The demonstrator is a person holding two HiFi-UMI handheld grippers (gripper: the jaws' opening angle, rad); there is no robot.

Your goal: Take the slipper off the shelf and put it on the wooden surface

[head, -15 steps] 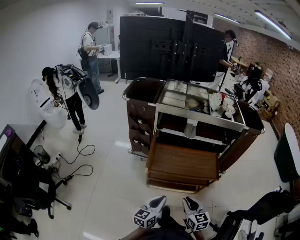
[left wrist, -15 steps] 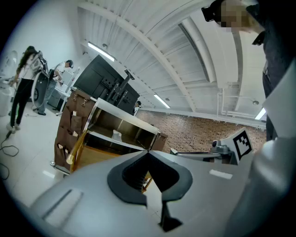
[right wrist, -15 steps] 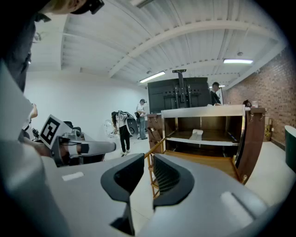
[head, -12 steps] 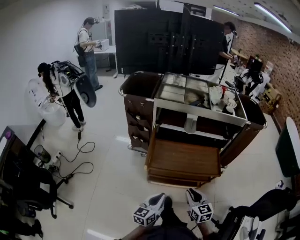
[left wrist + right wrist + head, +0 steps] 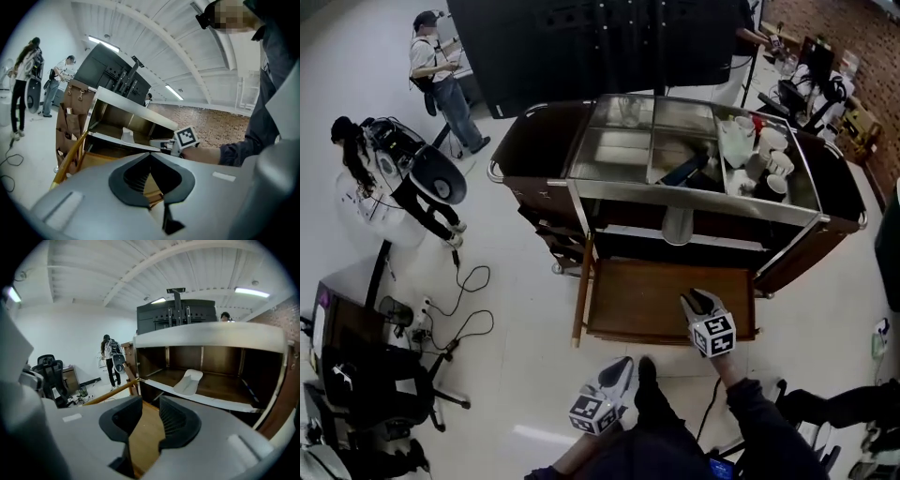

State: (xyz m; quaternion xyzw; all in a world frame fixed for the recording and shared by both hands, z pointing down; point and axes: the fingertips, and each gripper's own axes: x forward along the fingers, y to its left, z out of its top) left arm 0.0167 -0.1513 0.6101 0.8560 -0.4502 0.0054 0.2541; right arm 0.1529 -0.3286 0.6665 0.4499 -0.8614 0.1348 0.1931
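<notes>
White slipper (image 5: 190, 380) lies on mid shelf (image 5: 225, 389) of cart (image 5: 534, 169), above wooden surface (image 5: 647, 305); prob. cups (image 5: 772, 161) up top.

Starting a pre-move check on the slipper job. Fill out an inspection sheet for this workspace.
Surface: wooden surface below the shelf, bare.
Job's things: white slipper lying on the shelf, untouched.
Clutter: cups and other items on the cart top.
Grippers: right gripper open, empty, over the wood, facing the slipper; left gripper shut, empty, held low.
Cables: loose cables on the floor, left.
Surroundings: two people standing far left; office chair.
</notes>
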